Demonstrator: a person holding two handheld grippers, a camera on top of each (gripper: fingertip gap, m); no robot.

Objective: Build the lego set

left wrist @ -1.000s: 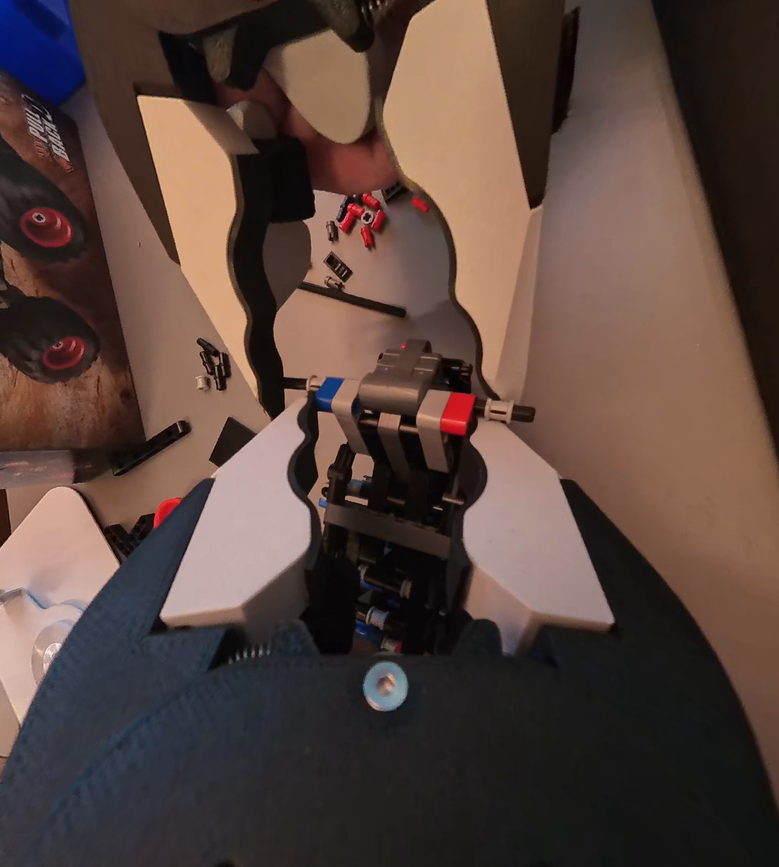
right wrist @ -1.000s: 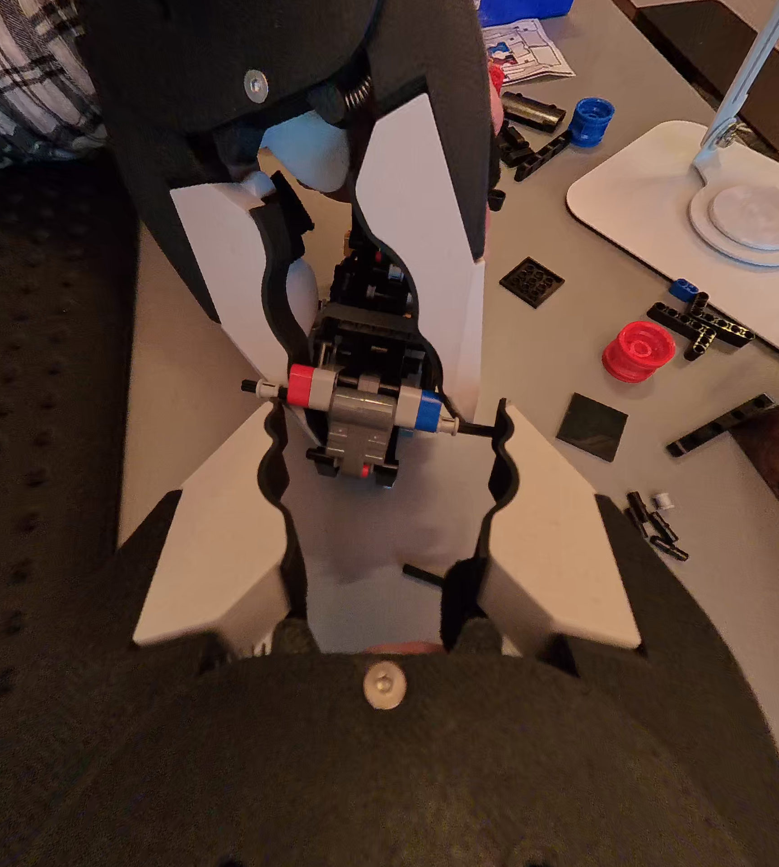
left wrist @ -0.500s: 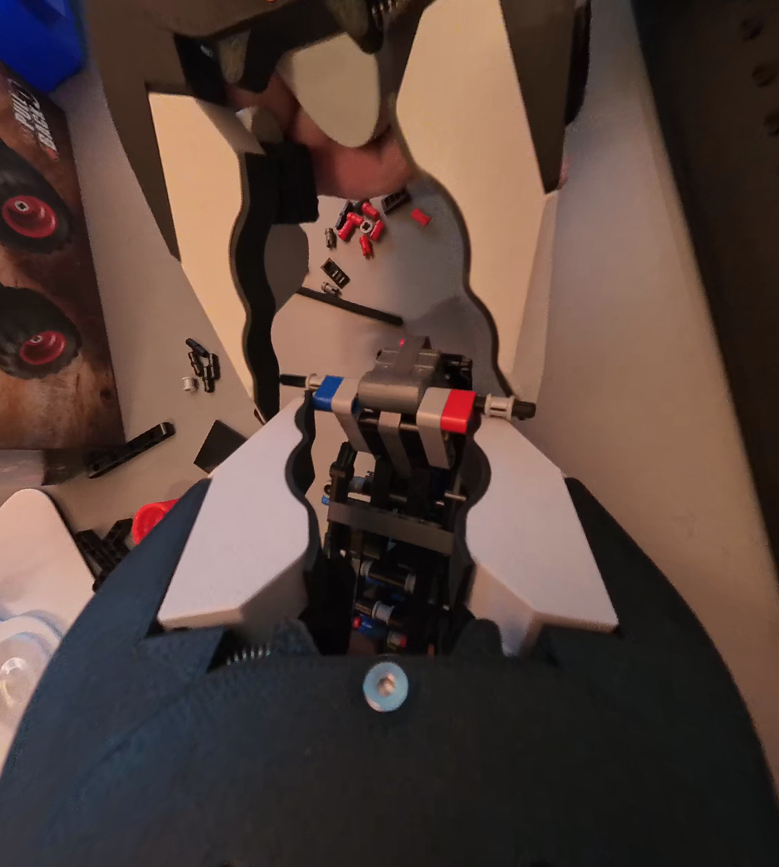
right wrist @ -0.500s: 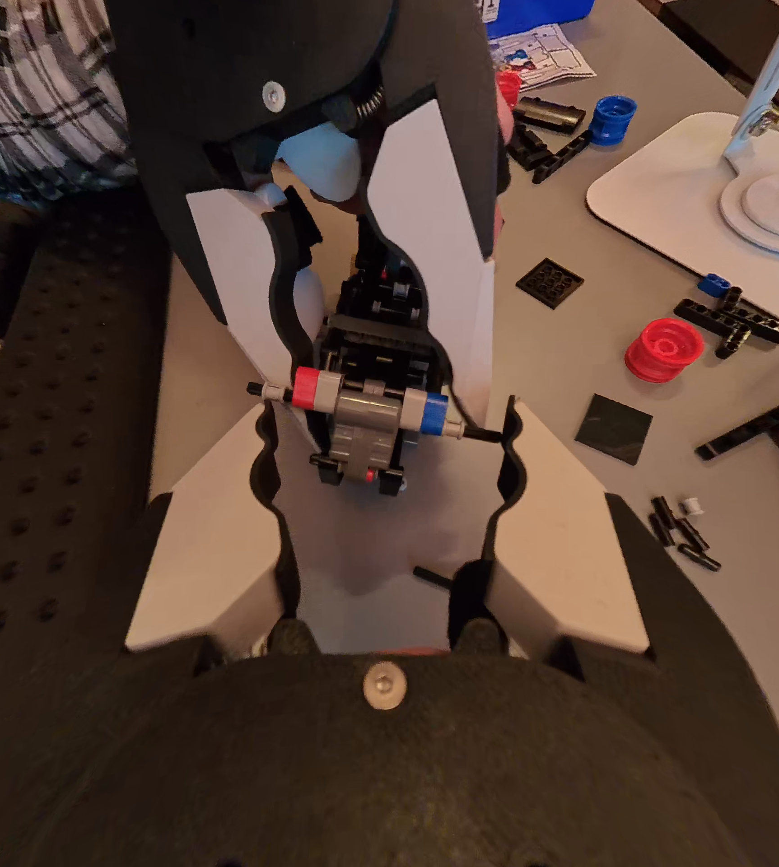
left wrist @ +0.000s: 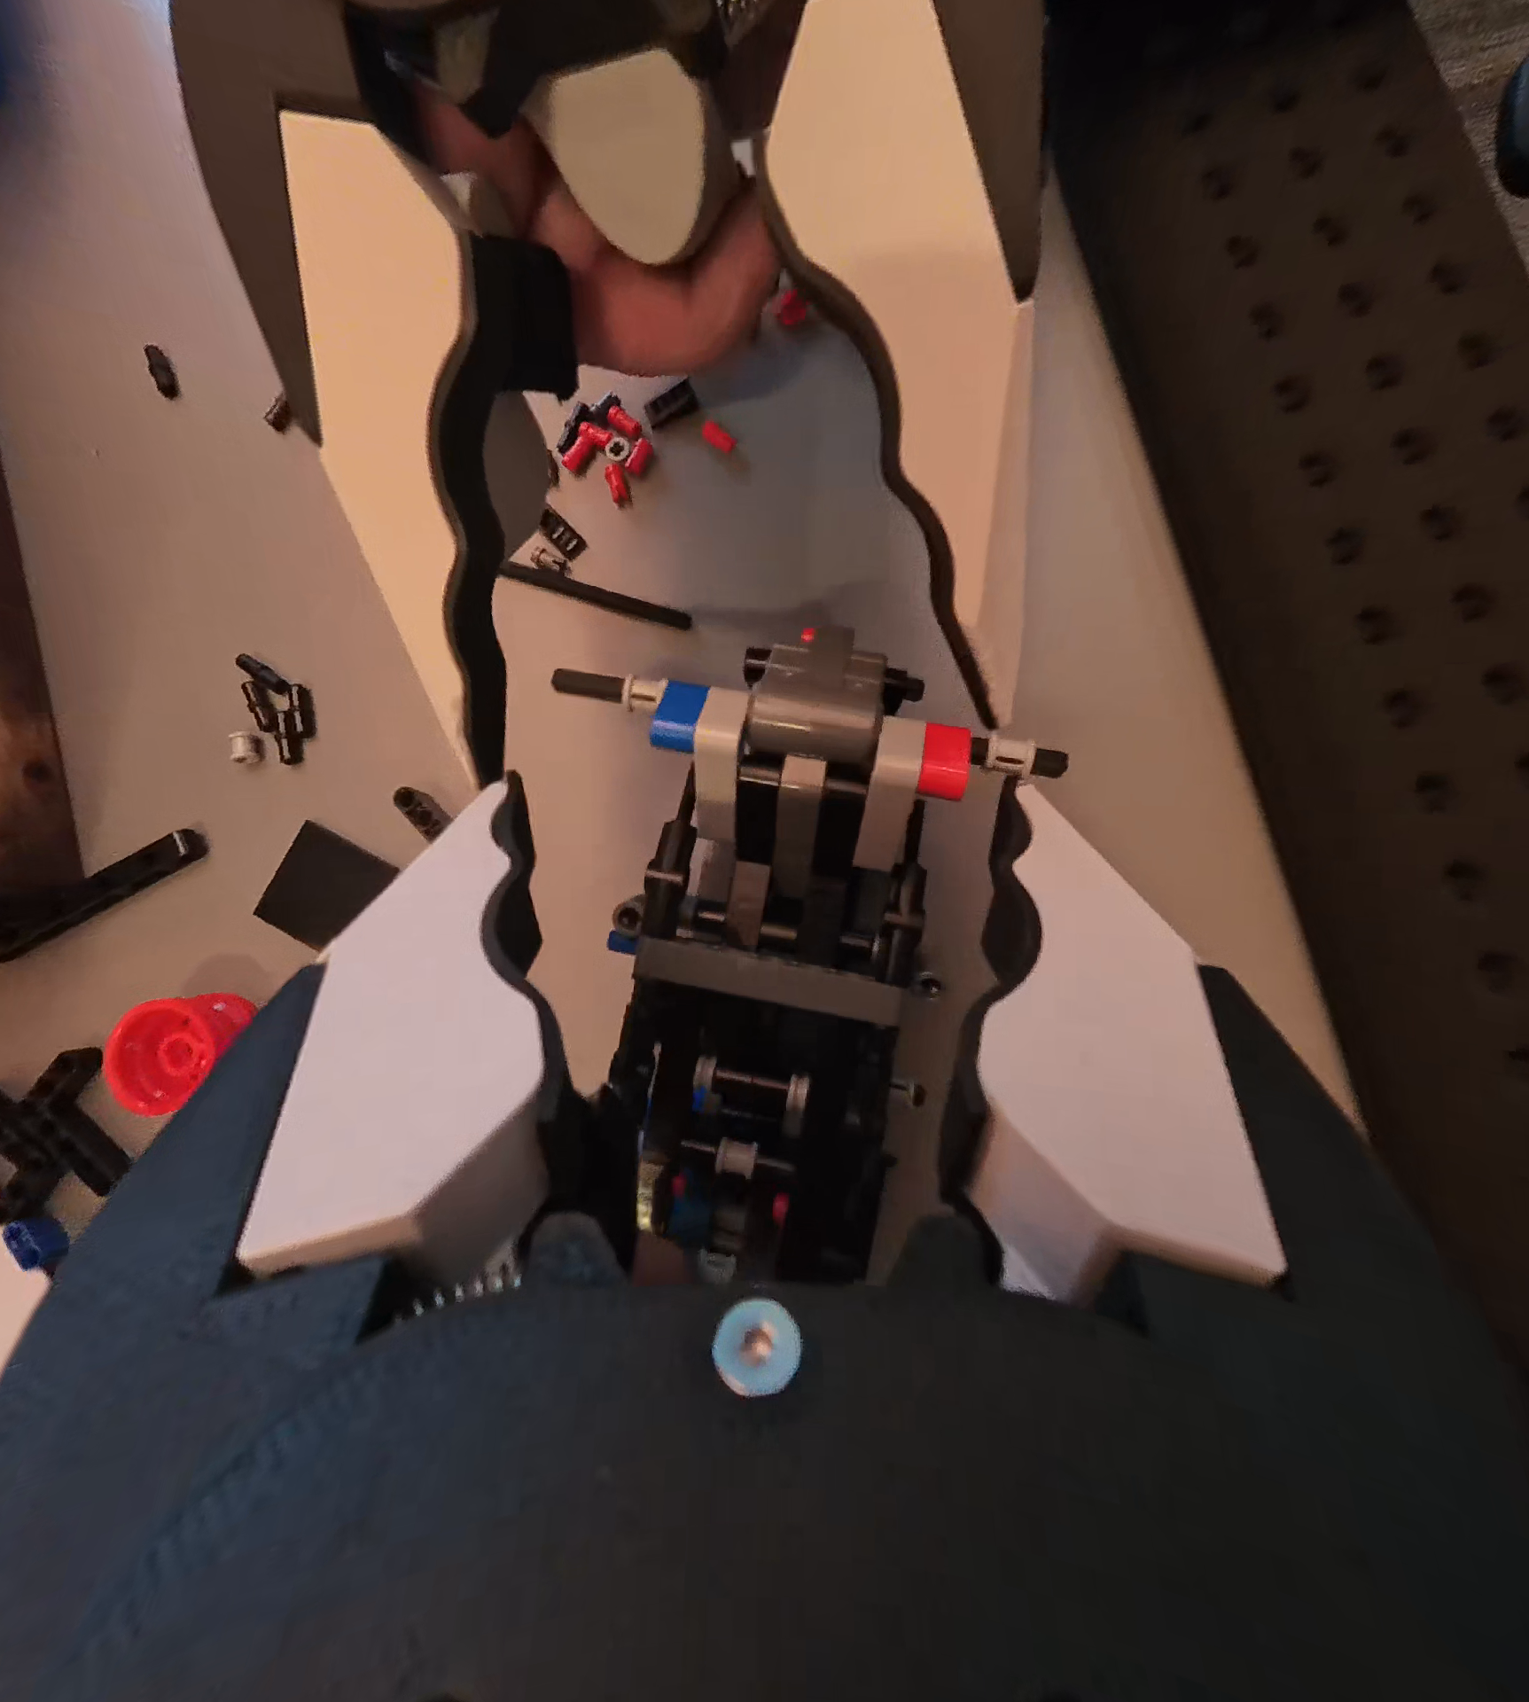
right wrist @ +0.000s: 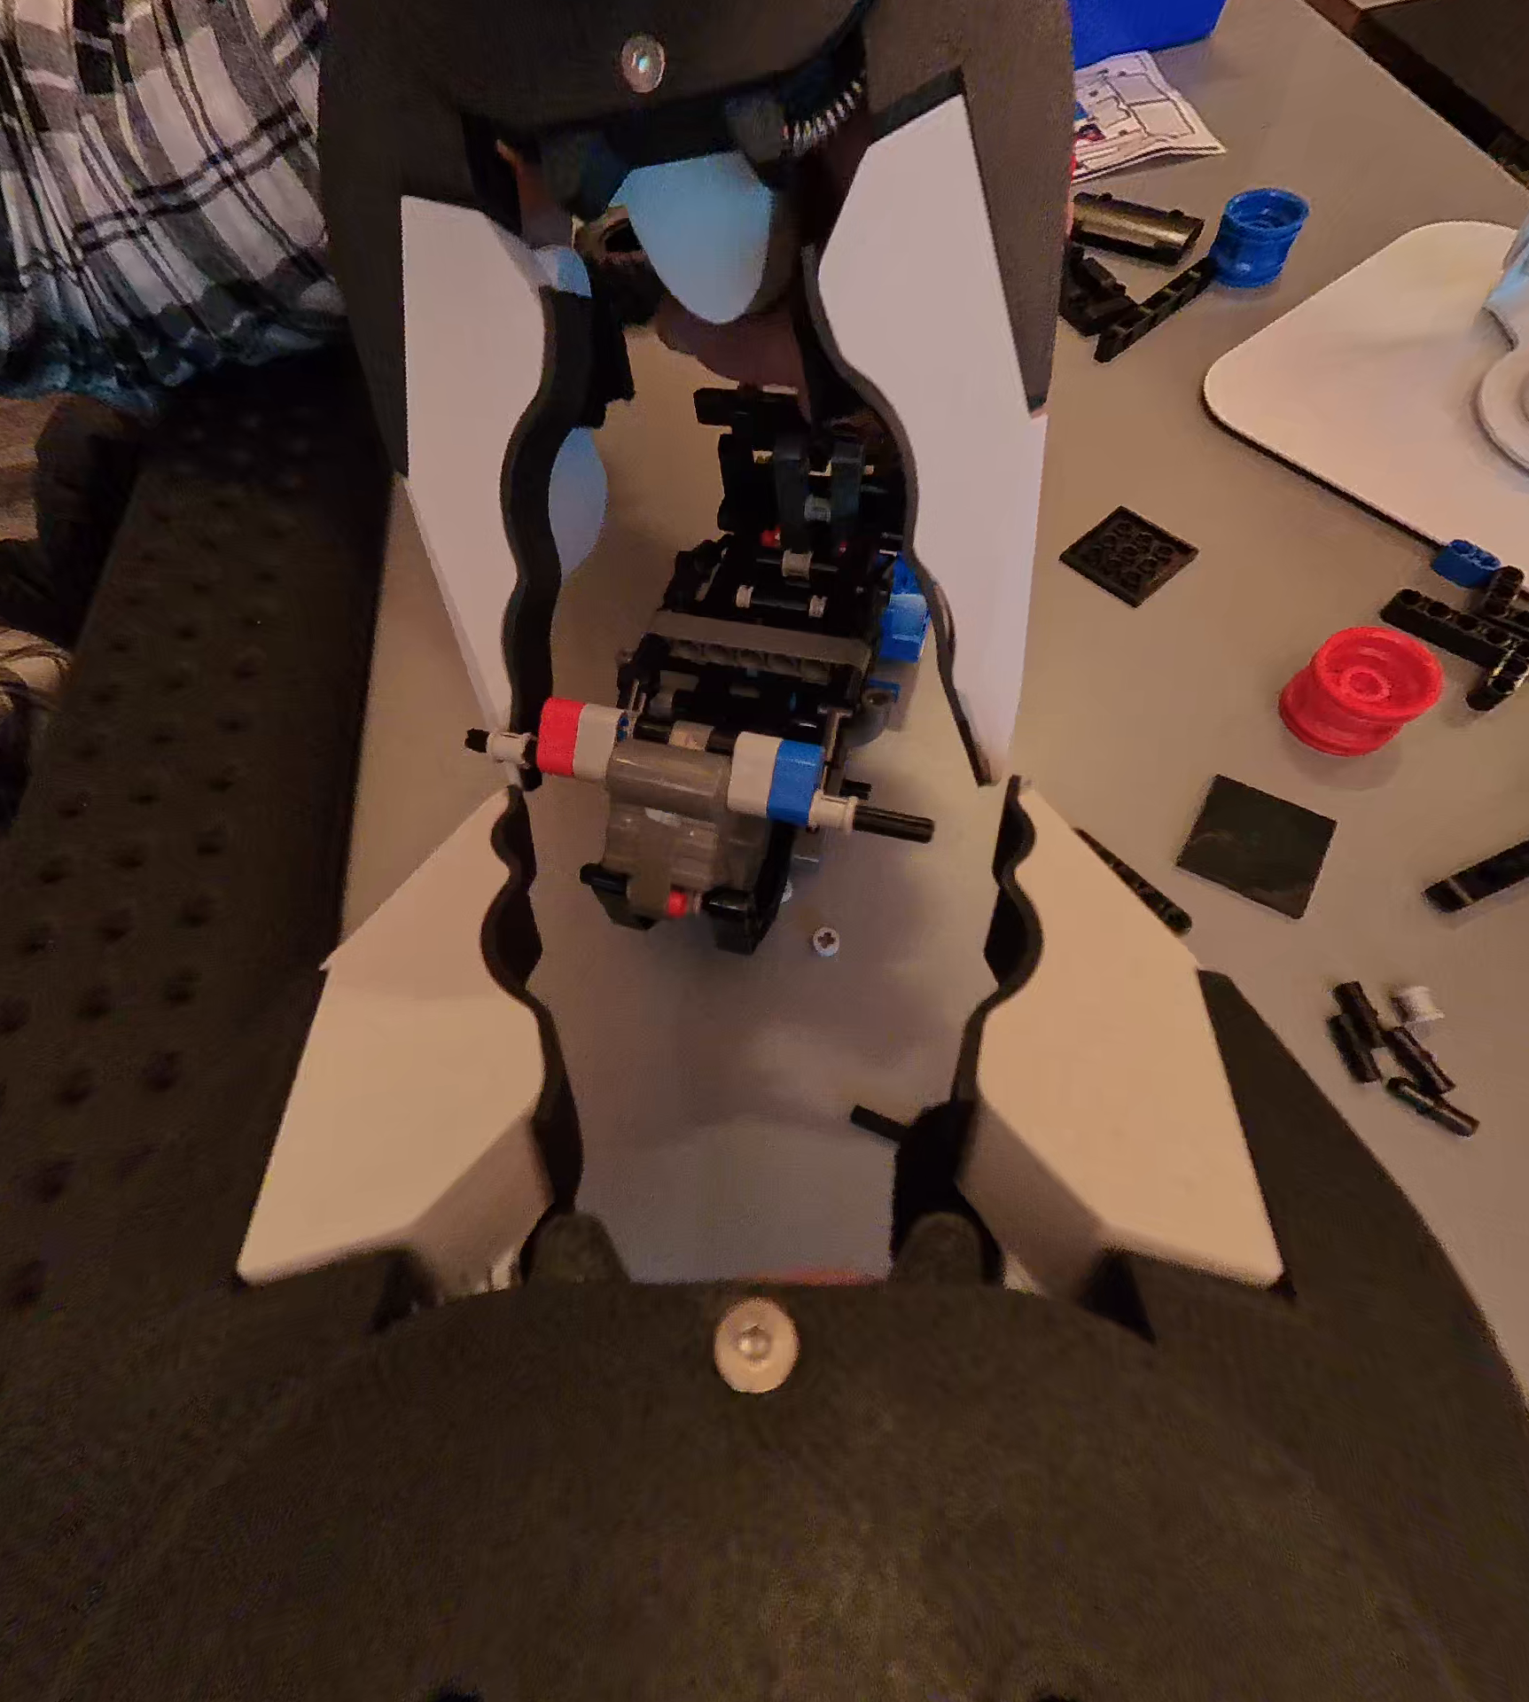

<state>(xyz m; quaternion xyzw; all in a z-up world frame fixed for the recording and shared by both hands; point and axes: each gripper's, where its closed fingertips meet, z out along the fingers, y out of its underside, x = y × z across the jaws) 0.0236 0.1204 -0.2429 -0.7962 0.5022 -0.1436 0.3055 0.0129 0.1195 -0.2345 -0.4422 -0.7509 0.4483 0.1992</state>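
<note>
The Lego assembly [left wrist: 788,875] is black and grey, with a cross axle carrying a blue and a red bush. It lies on the grey table [right wrist: 742,1059] between both grippers. My left gripper [left wrist: 758,797] is open, with its fingers standing on either side of the assembly and a gap on the left side. My right gripper [right wrist: 760,806] is open and empty, its tips facing the axle end of the assembly [right wrist: 696,810]. The left gripper [right wrist: 756,746] shows opposite in the right wrist view. The right gripper [left wrist: 737,746] shows opposite in the left wrist view. A small white bush [right wrist: 825,939] lies loose by the assembly.
A red wheel hub [right wrist: 1359,677], a black tile [right wrist: 1258,843], black beams [right wrist: 1506,635] and pins [right wrist: 1396,1059] lie on one side. Red pins [left wrist: 604,447] lie beyond the right gripper. A white lamp base [right wrist: 1387,368] stands at the far corner. A dark perforated mat [right wrist: 143,829] borders the table. Left and right tips are no more than a few centimetres apart.
My left gripper has opened and let go of the assembly, which now lies slightly skewed on the table. My right gripper stays open.
</note>
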